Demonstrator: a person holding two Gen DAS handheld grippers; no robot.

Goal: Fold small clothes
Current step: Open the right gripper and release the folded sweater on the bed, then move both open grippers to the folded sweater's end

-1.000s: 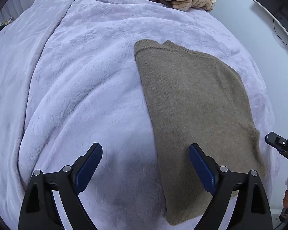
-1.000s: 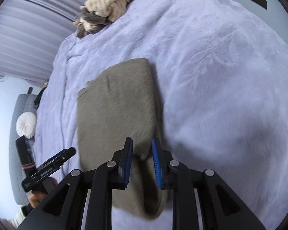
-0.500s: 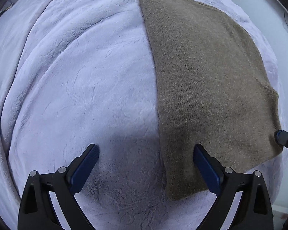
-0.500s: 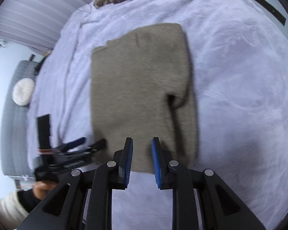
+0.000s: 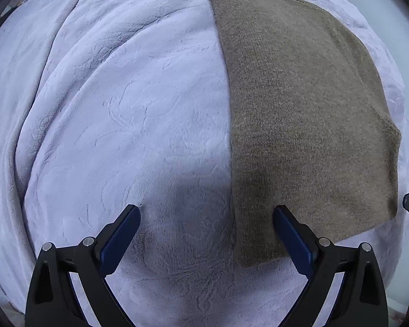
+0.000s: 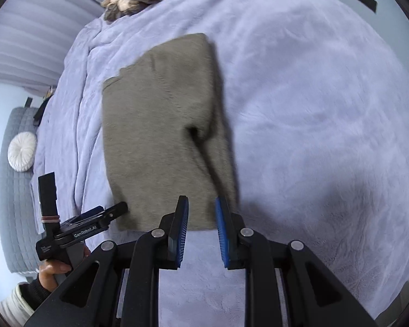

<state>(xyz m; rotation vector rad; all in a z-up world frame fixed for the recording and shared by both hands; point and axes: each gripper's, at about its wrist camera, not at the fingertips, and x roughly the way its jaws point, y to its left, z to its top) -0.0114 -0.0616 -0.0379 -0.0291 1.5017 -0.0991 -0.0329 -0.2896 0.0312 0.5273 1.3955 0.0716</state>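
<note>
The folded brown sweater [image 5: 300, 114] lies flat on the lavender blanket [image 5: 122, 109]. The left gripper [image 5: 207, 234] hangs spread wide over its near corner, gripping nothing. The right gripper [image 6: 201, 234], jaws narrowly parted and empty, hovers at the near edge.

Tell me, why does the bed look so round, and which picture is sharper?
Both views bulge from fisheye lenses. The left wrist view is sharp, with a dark shadow between its fingers on the blanket and sweater; in the right wrist view the sweater looks smeared by blur.
</note>
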